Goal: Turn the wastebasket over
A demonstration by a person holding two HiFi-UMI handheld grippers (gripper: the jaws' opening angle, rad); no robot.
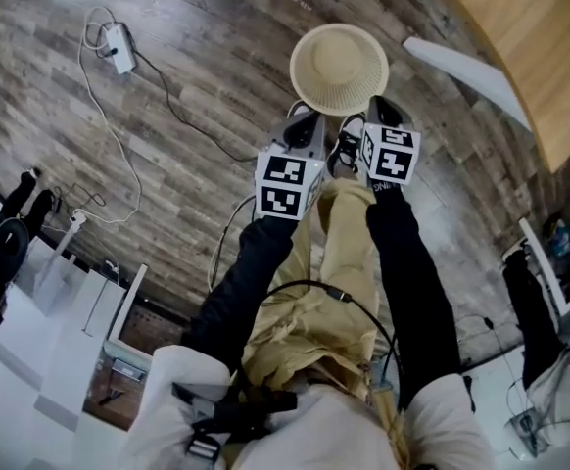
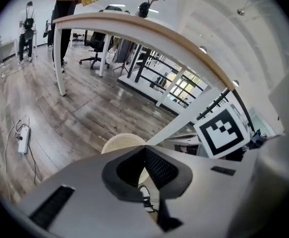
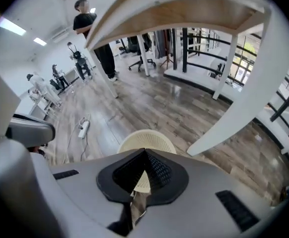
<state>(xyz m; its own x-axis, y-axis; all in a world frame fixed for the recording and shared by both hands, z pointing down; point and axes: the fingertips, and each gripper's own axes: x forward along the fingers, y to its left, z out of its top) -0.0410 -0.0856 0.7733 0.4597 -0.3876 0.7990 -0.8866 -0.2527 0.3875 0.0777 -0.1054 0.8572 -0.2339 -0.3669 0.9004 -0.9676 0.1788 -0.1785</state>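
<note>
A cream woven wastebasket [image 1: 339, 67] stands on the wood floor just beyond my feet; I cannot tell which end faces up. It also peeks over the jaws as the wastebasket [image 2: 122, 142] in the left gripper view and the wastebasket [image 3: 147, 138] in the right gripper view. My left gripper [image 1: 301, 114] hangs above its near left side, apart from it, jaws shut with nothing between them [image 2: 145, 148]. My right gripper [image 1: 379, 102] is held beside it over the near right side, also shut and empty [image 3: 145, 151].
A wooden table [image 1: 535, 37] with a white slanted leg [image 1: 466, 67] stands just right of the basket. A power strip [image 1: 120, 49] with a trailing cable lies on the floor at far left. White furniture [image 1: 79, 321] sits at lower left. People stand far off.
</note>
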